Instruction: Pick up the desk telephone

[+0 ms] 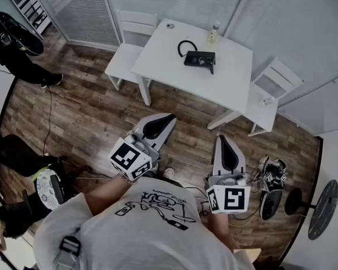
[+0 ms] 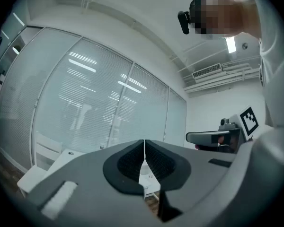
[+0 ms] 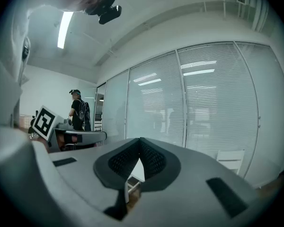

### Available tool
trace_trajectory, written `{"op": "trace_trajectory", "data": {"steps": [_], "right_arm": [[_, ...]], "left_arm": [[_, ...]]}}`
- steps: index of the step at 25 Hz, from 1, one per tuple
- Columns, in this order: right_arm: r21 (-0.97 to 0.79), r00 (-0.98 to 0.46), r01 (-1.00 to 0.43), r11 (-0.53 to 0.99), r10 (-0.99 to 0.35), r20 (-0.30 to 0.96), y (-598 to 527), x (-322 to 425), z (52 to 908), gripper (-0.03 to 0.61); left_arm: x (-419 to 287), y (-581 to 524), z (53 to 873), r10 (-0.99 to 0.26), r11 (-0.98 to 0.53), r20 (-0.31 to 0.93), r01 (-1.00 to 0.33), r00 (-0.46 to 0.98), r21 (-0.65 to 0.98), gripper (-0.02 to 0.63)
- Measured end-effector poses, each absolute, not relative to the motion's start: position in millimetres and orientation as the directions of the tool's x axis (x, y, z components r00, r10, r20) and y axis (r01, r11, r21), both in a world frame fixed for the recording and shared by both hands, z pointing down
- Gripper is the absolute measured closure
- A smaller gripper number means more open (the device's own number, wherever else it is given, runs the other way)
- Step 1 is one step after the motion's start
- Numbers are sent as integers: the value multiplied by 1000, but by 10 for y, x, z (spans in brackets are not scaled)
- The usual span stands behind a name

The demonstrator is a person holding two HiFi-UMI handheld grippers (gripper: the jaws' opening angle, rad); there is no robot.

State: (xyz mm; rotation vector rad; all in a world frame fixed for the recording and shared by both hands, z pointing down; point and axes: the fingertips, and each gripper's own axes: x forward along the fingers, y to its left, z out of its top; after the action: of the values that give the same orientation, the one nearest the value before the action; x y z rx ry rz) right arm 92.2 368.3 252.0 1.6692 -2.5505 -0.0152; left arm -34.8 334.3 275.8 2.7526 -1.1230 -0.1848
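The black desk telephone (image 1: 200, 59) lies on the white table (image 1: 225, 80) at the far side of the room, its coiled cord (image 1: 184, 45) curling to its left. My left gripper (image 1: 164, 118) and right gripper (image 1: 223, 140) are held level over the wooden floor, well short of the table. Both are shut with nothing between the jaws. In the left gripper view the left gripper (image 2: 144, 143) has its pads closed together, aimed at the glass wall. The right gripper (image 3: 140, 142) looks the same in its own view.
White chairs stand at the table's left (image 1: 130, 46) and right (image 1: 268, 94). A small bottle (image 1: 213, 34) and a round object (image 1: 169, 25) sit on the table. Cables and gear (image 1: 272, 179) lie on the floor at right. A person (image 1: 19, 52) stands at far left.
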Motion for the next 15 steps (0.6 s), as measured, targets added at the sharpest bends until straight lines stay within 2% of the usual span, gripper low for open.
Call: {"op": "trace_trajectory", "data": {"steps": [15], "right_arm": [[41,-425,-902,430,-901,89,3508,1054,2646,571]], "left_arm": [[-232,3238,2846,-710,-696,-42,-691,703,196,607]]}}
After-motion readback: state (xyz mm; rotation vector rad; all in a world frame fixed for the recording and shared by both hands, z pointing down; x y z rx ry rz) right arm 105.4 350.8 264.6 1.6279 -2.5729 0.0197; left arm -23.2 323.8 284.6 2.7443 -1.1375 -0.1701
